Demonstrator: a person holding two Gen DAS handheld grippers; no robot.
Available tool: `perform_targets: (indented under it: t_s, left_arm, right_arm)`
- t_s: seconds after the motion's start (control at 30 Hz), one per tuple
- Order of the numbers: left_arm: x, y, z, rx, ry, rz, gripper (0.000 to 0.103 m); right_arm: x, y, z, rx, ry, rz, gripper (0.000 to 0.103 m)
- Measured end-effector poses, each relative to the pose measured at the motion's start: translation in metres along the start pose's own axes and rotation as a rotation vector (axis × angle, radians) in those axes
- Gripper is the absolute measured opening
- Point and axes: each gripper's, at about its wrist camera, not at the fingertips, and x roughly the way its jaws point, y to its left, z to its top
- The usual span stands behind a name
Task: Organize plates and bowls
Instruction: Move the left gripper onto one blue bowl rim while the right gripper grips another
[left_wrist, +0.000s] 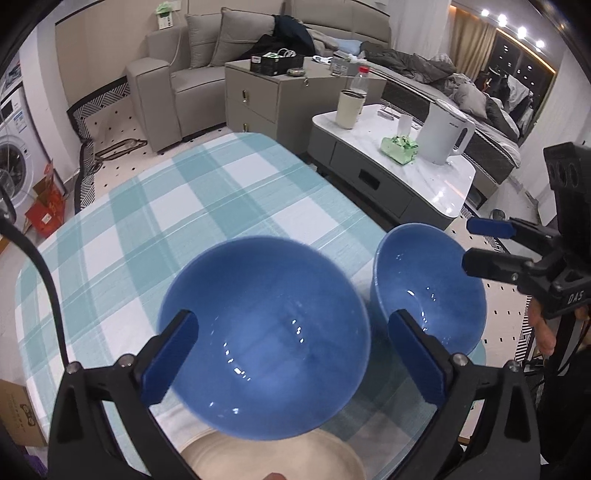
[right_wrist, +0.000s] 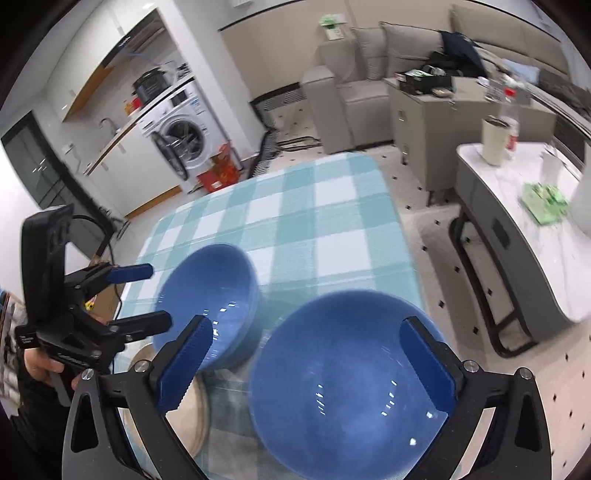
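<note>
Both claws wide apart & empty, L claw (left_wrist: 291, 354) over L bowl (left_wrist: 264, 336), R claw (right_wrist: 306, 365) over R bowl (right_wrist: 347, 384); bowls unstacked w/ cream plate (left_wrist: 273, 459) at 6 o'clock, stacking still left.

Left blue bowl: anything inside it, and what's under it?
The left blue bowl is empty inside, only glare. It sits on the checked tablecloth, its near edge hiding part of a cream plate. The cloth directly beneath is covered.

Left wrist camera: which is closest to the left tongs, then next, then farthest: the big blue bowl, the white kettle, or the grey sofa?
1. Big blue bowl: right between the open left tongs, on the checked tablecloth.
2. White kettle: farther off to the right, on the marble coffee table.
3. Grey sofa: farthest, at the back of the room.
</note>
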Motion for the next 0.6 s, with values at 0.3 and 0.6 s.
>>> perform_targets:
  t_s: [0.3, 0.6]
  left_arm:
    - [0.023, -0.027, 0.026, 0.045, 0.015, -0.017, 0.103]
    - [0.063, -0.061, 0.045, 0.125, 0.065, 0.014, 0.103]
  right_arm:
    - [-0.012, -0.042, -0.03, 0.099, -0.013, -0.049, 0.103]
    - [-0.017, -0.081, -0.067, 0.213, 0.007, -0.1, 0.103]
